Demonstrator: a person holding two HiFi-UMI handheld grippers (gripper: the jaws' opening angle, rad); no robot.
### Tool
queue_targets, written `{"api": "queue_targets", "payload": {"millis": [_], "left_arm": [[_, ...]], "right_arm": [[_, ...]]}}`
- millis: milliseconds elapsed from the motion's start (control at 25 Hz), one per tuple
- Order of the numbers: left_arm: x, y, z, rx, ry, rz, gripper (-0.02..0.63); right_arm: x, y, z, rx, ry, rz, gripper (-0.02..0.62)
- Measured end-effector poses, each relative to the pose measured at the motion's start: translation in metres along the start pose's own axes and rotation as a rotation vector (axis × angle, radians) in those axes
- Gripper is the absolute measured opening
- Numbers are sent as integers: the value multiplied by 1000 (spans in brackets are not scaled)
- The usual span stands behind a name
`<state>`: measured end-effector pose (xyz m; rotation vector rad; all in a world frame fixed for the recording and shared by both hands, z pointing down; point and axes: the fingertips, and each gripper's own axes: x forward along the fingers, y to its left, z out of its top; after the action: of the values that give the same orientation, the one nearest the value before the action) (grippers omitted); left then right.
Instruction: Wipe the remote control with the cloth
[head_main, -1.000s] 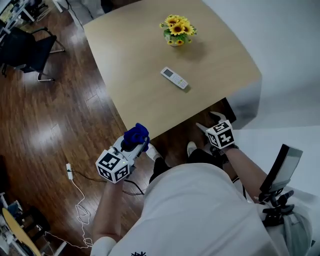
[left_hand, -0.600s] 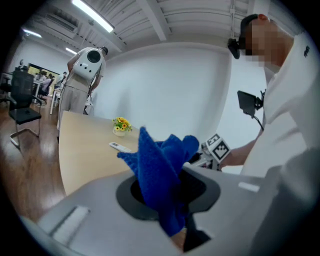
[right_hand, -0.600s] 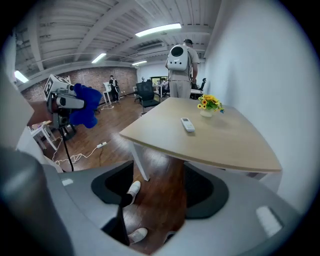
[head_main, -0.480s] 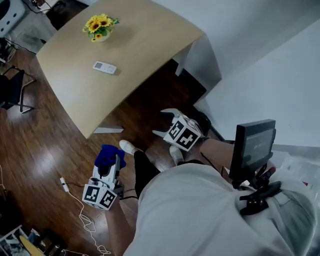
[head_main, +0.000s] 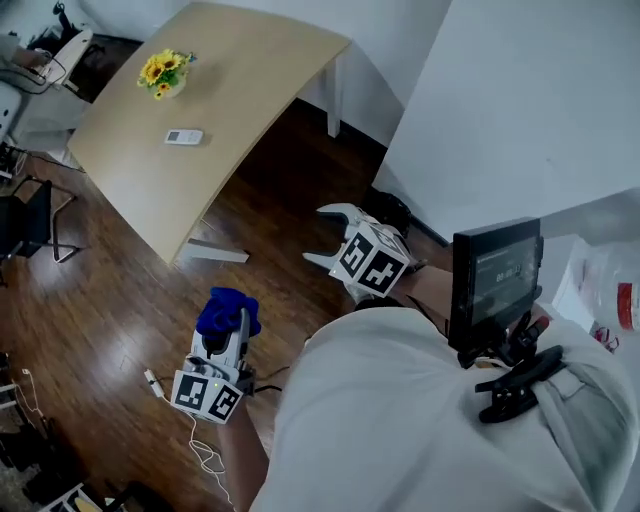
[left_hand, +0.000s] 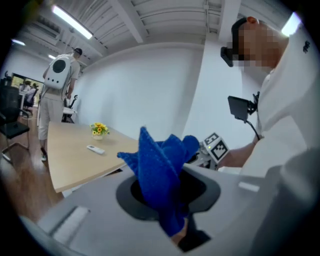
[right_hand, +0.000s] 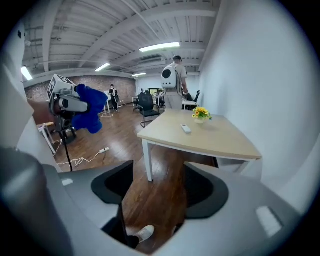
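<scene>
1. The left gripper (left_hand: 167, 195) is clamped on a crumpled blue cloth (left_hand: 161, 162). The cloth bunches up out of the closed jaws and fans out above them.
2. The right gripper (right_hand: 157, 187) holds nothing. Its jaws stand wide apart, and between them show only the dark glossy wooden floor (right_hand: 150, 200) and a white shoe (right_hand: 145, 231).
3. In the head view the right gripper sits to the right of the left gripper and a little ahead of it, the two clearly apart. From the right gripper's own view, the left one hangs off to its left with the blue bundle at its tip.
4. The slim white plastic remote control (head_main: 184, 136) lies flat on the pale wooden table (head_main: 240, 100). It is ahead of both grippers and well apart from them, touched by neither jaw nor cloth.
5. Just beyond the remote on the same tabletop stands a small pot of yellow sunflowers (head_main: 163, 72).
6. Past the far side of the table stands a person in white clothes with a white backpack (right_hand: 172, 82).
7. Below the left gripper, a thin white cable (head_main: 200, 450) trails across the floor.
</scene>
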<state>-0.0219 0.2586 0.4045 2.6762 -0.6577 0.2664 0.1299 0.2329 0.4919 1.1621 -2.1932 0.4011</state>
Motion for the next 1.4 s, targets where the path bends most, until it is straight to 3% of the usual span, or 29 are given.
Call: {"api": "queue_targets", "payload": {"millis": [160, 560, 1400], "left_arm": [[-38, -22, 2, 26, -26, -42, 108], [-150, -29, -48, -16, -21, -36, 109], [-162, -24, -52, -6, -45, -83, 109]], "right_arm": [[-21, 32, 23, -30, -54, -42, 311], [-35, 140, 15, -39, -5, -60, 311], [-54, 158, 58, -124, -65, -109, 311]]}}
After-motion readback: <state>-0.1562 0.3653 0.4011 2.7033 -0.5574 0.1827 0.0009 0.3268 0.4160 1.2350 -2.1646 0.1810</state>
